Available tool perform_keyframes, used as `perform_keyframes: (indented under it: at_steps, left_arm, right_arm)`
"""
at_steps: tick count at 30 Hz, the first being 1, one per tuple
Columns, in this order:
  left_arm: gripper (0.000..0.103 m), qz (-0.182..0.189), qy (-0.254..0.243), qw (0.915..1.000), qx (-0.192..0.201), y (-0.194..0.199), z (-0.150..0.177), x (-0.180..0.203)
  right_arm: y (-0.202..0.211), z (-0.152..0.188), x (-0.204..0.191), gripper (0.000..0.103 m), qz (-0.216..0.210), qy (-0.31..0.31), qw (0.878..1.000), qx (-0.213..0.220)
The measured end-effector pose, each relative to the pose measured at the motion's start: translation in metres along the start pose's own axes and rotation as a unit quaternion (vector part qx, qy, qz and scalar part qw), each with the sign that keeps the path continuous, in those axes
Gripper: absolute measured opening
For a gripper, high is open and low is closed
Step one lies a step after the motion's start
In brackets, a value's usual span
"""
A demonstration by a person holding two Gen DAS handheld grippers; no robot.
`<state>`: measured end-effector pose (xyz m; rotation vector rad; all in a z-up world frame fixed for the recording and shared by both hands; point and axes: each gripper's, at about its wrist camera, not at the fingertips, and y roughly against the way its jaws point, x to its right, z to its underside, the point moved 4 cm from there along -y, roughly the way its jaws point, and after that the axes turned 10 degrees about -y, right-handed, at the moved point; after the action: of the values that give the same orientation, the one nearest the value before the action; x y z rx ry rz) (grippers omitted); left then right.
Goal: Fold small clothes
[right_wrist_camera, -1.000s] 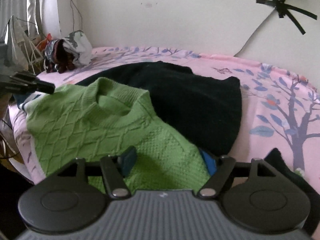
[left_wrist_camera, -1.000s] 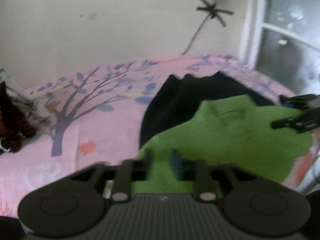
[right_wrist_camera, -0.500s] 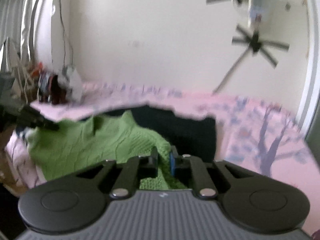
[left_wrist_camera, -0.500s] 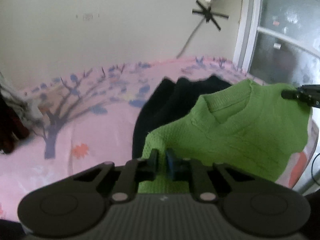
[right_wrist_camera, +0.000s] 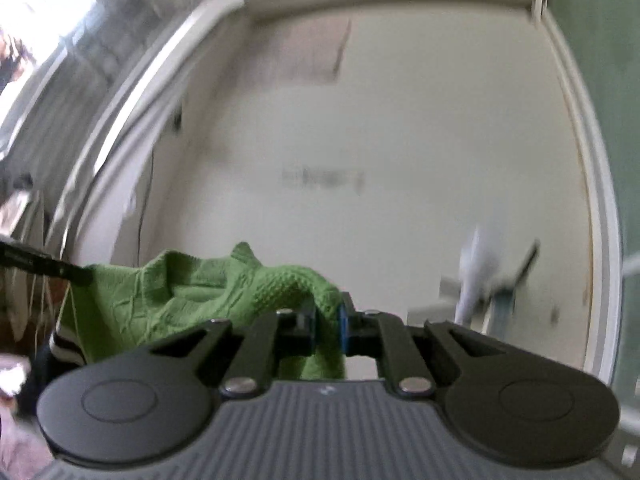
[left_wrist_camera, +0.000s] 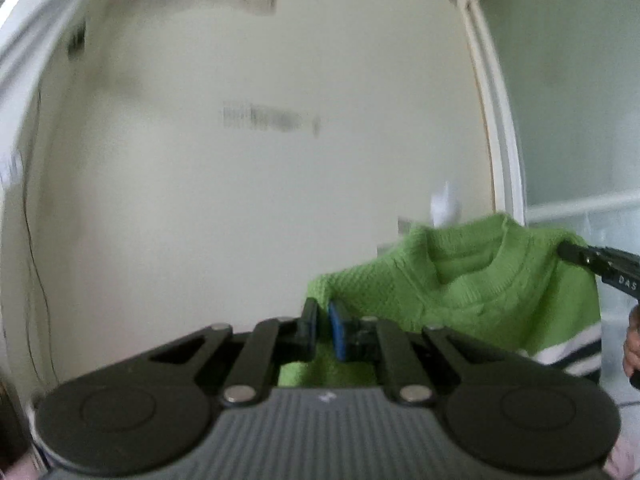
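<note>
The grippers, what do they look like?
Each gripper, left and right, is black, with two round discs, silver pivot pins and a ribbed grey body. One finger pad is blue, the other black. White letters mark the right one's finger.

Open air fills the centre and upper left of the left wrist view, up to the bare wall (left_wrist_camera: 260, 200). At lower right the green sweater (left_wrist_camera: 472, 292) hangs stretched, blocking passage there. A window frame (left_wrist_camera: 496, 128) closes the right side of the frame.
</note>
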<state>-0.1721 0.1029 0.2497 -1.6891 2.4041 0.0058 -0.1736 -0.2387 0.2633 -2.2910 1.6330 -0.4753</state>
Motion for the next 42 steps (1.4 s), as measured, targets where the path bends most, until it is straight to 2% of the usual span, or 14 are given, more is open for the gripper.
perform_keyframes:
  at_steps: [7,10,13,18,22,23,26,27,28,32,34,37,40,42]
  left_arm:
    - [0.007,-0.064,-0.026,0.9894,0.128,0.028,-0.098,0.006]
    - [0.007,-0.078,-0.031,0.9882,0.128,0.010,-0.115,0.003]
    - [0.007,-0.076,-0.023,0.9933,0.084,-0.030,-0.106,-0.002]
    - [0.007,-0.071,0.002,0.9973,-0.020,-0.117,-0.051,-0.017]
    - [0.008,-0.082,0.029,0.9904,-0.108,-0.206,0.008,-0.031]
    - [0.008,-0.089,0.034,0.9864,-0.134,-0.233,0.027,-0.035]
    - [0.013,-0.108,0.019,0.9640,-0.242,-0.301,0.102,-0.037]
    - [0.013,-0.119,0.011,0.9514,-0.284,-0.314,0.131,-0.036]
    - [0.013,-0.116,0.012,0.9410,-0.318,-0.316,0.157,-0.036]
    - [0.014,-0.069,0.009,0.9327,-0.354,-0.274,0.226,-0.036]
    - [0.031,-0.061,0.002,0.9276,-0.369,-0.242,0.249,-0.040]
    - [0.050,-0.045,0.015,0.9187,-0.392,-0.205,0.271,-0.050]
    - [0.056,-0.011,0.036,0.9134,-0.405,-0.181,0.278,-0.053]
    - [0.058,0.007,0.044,0.9099,-0.412,-0.172,0.281,-0.046]
  right_arm:
    - [-0.019,-0.087,-0.005,0.004,-0.005,0.017,0.998,0.064]
    - [-0.039,-0.095,0.003,0.004,-0.011,-0.004,0.999,0.043]
    - [-0.067,-0.081,0.013,0.003,-0.016,-0.032,0.999,0.003]
    - [-0.128,-0.014,0.037,0.003,0.005,-0.070,0.995,-0.072]
    - [-0.194,0.066,0.066,0.004,0.057,-0.095,0.983,-0.146]
    - [-0.211,0.089,0.072,0.007,0.070,-0.100,0.978,-0.167]
    - [-0.242,0.177,0.095,0.047,0.103,-0.124,0.952,-0.259]
    - [-0.240,0.204,0.106,0.044,0.117,-0.134,0.943,-0.281]
    - [-0.233,0.221,0.114,0.041,0.123,-0.146,0.935,-0.298]
    - [-0.157,0.275,0.135,0.042,0.108,-0.185,0.910,-0.355]
    - [-0.116,0.293,0.137,0.047,0.106,-0.180,0.900,-0.384]
    - [-0.053,0.317,0.139,0.052,0.124,-0.181,0.877,-0.427]
    - [-0.012,0.337,0.134,0.053,0.141,-0.200,0.854,-0.460]
    - [-0.001,0.342,0.125,0.043,0.142,-0.190,0.860,-0.451]
